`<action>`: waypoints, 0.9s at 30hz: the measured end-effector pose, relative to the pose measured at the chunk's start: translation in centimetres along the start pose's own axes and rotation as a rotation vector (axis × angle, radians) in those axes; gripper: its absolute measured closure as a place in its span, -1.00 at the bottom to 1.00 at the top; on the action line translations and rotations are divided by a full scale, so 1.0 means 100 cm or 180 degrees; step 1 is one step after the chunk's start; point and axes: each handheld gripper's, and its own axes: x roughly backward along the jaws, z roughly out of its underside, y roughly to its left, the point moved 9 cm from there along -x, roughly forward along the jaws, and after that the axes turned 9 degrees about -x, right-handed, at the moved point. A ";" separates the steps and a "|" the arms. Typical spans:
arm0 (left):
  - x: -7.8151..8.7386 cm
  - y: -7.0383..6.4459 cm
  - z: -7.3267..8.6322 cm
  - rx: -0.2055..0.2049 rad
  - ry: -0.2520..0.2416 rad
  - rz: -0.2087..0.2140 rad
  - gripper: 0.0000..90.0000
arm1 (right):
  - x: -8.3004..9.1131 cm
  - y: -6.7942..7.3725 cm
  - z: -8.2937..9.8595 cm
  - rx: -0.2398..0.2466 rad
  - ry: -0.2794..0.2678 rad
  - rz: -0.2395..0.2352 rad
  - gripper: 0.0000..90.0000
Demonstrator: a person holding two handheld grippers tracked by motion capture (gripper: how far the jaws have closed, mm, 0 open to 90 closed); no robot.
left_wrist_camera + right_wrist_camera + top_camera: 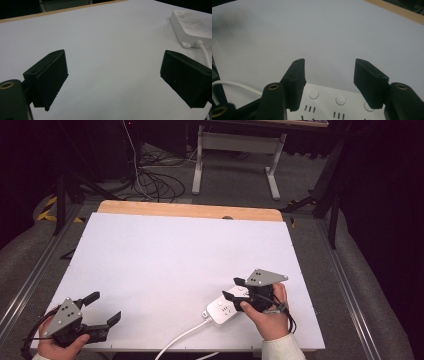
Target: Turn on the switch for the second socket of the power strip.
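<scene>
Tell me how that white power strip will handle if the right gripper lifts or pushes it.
The power strip looks rigid and flat, so it probably slides rather than rolls. Its smooth plastic may slip between open jaws of the right gripper. The trailing cord will likely drag.

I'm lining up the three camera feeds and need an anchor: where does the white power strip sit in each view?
High view: the power strip lies at the lower right of the white table, under the right gripper.
Left gripper view: top right corner, its white cable running down the right edge.
Right gripper view: bottom centre, between and below the open jaws.
Shared landmark: the table's wooden far edge.
</scene>
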 end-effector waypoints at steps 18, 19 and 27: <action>0.001 0.000 -0.005 0.0032 -0.0077 -0.0003 -0.84 | 0.030 -0.020 0.001 0.0026 -0.0326 0.0045 -0.67; 0.001 0.000 -0.005 0.0038 -0.0082 0.0005 -0.83 | 0.035 -0.025 0.003 0.0007 -0.0360 0.0039 -0.71; 0.004 -0.002 -0.006 0.0028 -0.0089 0.0069 -0.75 | 0.055 -0.040 0.020 -0.0032 -0.0346 -0.0023 -0.84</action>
